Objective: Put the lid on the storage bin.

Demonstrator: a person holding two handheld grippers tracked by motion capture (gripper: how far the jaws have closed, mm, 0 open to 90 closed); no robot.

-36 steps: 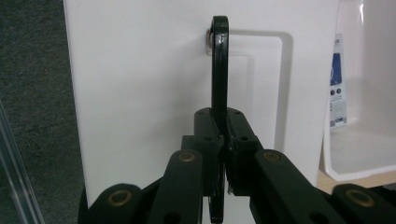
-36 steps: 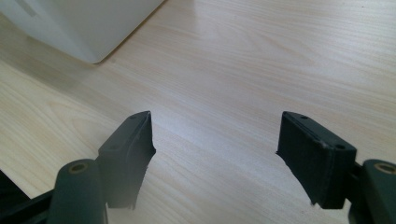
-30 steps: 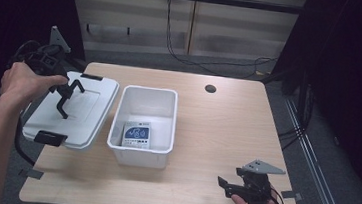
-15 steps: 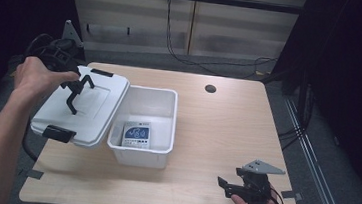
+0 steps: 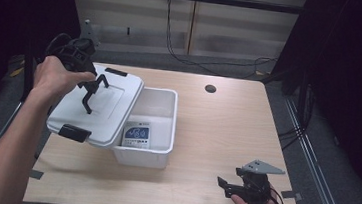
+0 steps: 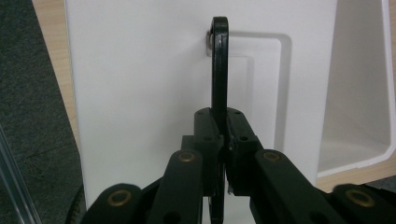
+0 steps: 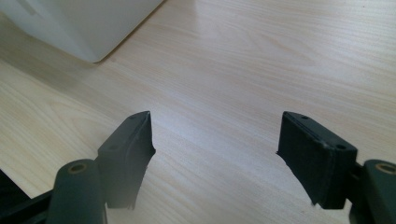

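Over the white bin [image 5: 153, 129], left tongs [image 6: 223, 140] clamp the lid's black handle [image 6: 219, 70], lid [image 5: 95, 106] tilted, half covering; right tongs [image 7: 215, 154] gape idle on bench [image 5: 236, 132]. Next: align, lower, seat.

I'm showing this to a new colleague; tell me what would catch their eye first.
First, the white lid held tilted above the table's left side, overlapping the open white box; the left claw is shut on the lid's black handle. Next, a printed packet lying inside the box. Last, the right claw open above bare wood at the table's near right edge.
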